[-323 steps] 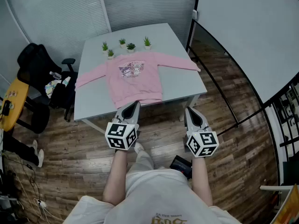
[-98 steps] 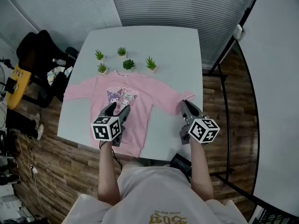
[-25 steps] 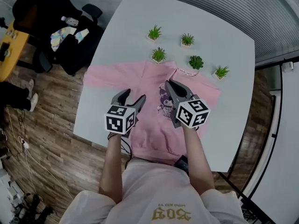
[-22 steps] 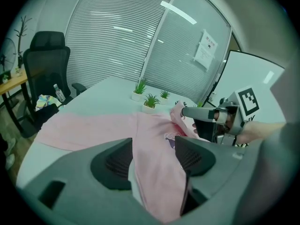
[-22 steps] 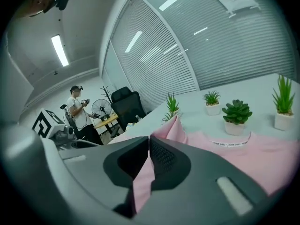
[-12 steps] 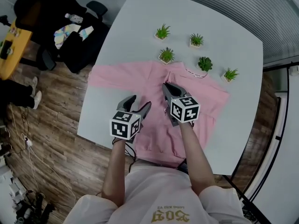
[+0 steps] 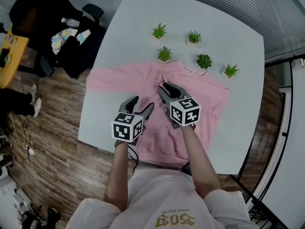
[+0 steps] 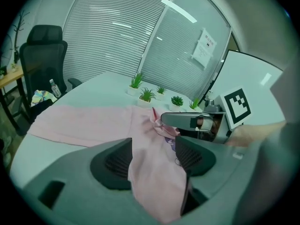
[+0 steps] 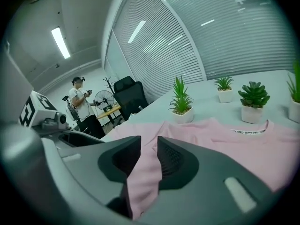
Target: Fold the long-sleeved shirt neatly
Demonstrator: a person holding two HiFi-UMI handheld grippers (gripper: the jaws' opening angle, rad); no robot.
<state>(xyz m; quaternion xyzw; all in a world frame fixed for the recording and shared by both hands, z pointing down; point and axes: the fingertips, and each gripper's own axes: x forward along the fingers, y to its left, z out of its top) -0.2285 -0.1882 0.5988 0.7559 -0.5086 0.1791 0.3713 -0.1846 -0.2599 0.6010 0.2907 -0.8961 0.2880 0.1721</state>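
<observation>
A person's two hand-held grippers work over a pink long-sleeved cotton shirt (image 7: pixel 202 99) with a cartoon print, spread flat on the near half of a white square table (image 7: pixel 128 27). Nearest the table's front edge, the left gripper (image 7: pixel 142 103) hangs over the shirt's left side. Its jaws stand wide apart and clamp nothing, and the pink cloth shows in the gap between them. A little farther in, above the table's middle, the right gripper (image 7: pixel 167 87) points at the chest of the shirt. Its jaws have just been opening and now stand slightly apart, with a raised fold of the pink fabric lying between them and no squeeze on it. The shirt's left sleeve runs out flat to the table's left edge. Beyond the collar, on the table's far half, five small green potted plants (image 7: pixel 159 31) stand in white pots. Off the table's far-left corner sits a black office chair (image 7: pixel 33 13). Well past that corner a standing person (image 9: pixel 79 102) appears in the right gripper view.
</observation>
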